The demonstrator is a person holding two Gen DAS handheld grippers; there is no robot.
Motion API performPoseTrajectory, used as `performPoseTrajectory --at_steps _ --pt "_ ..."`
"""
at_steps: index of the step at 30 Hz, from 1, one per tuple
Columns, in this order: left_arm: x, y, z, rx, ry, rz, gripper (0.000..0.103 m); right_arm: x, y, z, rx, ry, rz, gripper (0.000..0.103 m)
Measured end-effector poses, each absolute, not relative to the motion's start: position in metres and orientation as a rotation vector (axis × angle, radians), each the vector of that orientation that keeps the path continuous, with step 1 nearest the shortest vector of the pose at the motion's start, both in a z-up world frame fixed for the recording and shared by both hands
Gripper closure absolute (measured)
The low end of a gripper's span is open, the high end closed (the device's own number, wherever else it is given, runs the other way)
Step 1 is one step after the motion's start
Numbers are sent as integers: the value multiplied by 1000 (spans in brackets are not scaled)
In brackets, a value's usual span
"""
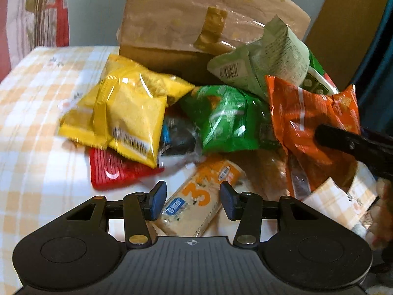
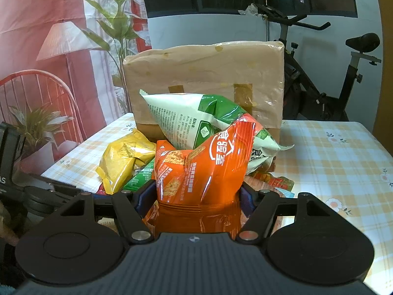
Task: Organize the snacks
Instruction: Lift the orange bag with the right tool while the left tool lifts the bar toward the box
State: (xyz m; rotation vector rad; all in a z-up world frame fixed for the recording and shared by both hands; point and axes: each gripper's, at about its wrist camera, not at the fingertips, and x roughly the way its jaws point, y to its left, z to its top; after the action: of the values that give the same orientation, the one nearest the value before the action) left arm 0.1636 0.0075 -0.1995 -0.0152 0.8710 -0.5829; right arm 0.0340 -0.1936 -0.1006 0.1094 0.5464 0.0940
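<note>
A pile of snack packets lies on the checked tablecloth (image 1: 36, 123) before a taped cardboard box (image 1: 196, 19). My right gripper (image 2: 195, 199) is shut on an orange packet (image 2: 196, 167), which also shows in the left wrist view (image 1: 312, 132). My left gripper (image 1: 192, 200) is open, its fingers on either side of a cream and orange wafer bar (image 1: 196, 204) that lies on the cloth. Yellow packets (image 1: 127, 115), a green packet (image 1: 226, 120), a pale green bag (image 1: 265, 64) and a red packet (image 1: 113, 172) lie in the pile.
The cardboard box (image 2: 203, 78) stands at the table's back. An exercise bike (image 2: 331, 78) stands behind the table on the right. A curtain with a plant print (image 2: 61, 61) hangs at the left. Bare tablecloth (image 2: 343, 152) spreads to the right of the pile.
</note>
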Motion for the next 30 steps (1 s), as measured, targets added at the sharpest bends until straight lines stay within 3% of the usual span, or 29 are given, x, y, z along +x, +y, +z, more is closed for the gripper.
performPoseTrajectory --at_steps 3,12,19,30 --pt "155 -2 -201 43 883 -587 46 34 -194 -101 111 547 94 33" --pt "158 -47 -211 236 855 -585 46 33 -193 -100 106 552 96 33" --pt "139 -51 -212 230 823 -542 58 34 -191 -102 106 563 109 33" --pt "119 -30 -188 85 829 -536 63 34 -192 -103 106 567 116 33"
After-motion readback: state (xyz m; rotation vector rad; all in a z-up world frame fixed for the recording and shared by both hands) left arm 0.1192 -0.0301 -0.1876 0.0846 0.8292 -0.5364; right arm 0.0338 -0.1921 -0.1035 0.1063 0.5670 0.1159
